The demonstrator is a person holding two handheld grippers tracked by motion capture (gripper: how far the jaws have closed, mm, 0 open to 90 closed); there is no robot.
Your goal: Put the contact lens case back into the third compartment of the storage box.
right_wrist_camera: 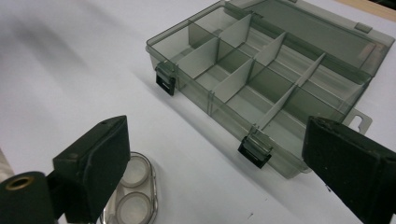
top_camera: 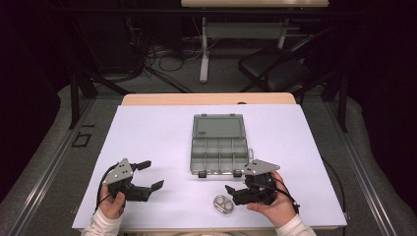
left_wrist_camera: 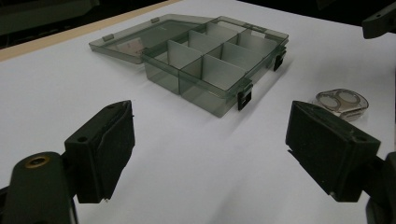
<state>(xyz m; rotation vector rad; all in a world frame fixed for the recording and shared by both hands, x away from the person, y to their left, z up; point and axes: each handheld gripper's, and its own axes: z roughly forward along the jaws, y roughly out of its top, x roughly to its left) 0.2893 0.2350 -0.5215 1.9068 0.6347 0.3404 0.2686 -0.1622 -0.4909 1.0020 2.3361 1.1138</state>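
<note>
Nearest the camera in the high view, at 6 o'clock on the counter [top_camera: 147, 128], lies a small clear two-well case [top_camera: 223, 203]; each round well holds a pale disc, seen in the right gripper view. It rests flat, just beside the right hand-held gripper [top_camera: 235, 192], whose jaws stand wide apart and grasp nothing; one jaw overlaps the case in that gripper's own view, but contact cannot be judged.

At 12 o'clock from the case, near the counter centre, sits a grey translucent organizer box [top_camera: 218, 154]. Its lid [top_camera: 218, 126] lies folded back flat at the far side. Dividers split the tray into compartments, all bare. Two black latches [right_wrist_camera: 255, 149] hang on the near wall.

At 9 o'clock from the case, well apart, the left hand-held gripper [top_camera: 150, 175] is released, jaws fully spread over bare counter, pointing toward 3 o'clock. Each hand [top_camera: 112, 204] grips its tool from below, wrists low at the near edge, white sleeves [top_camera: 101, 226] showing.
</note>
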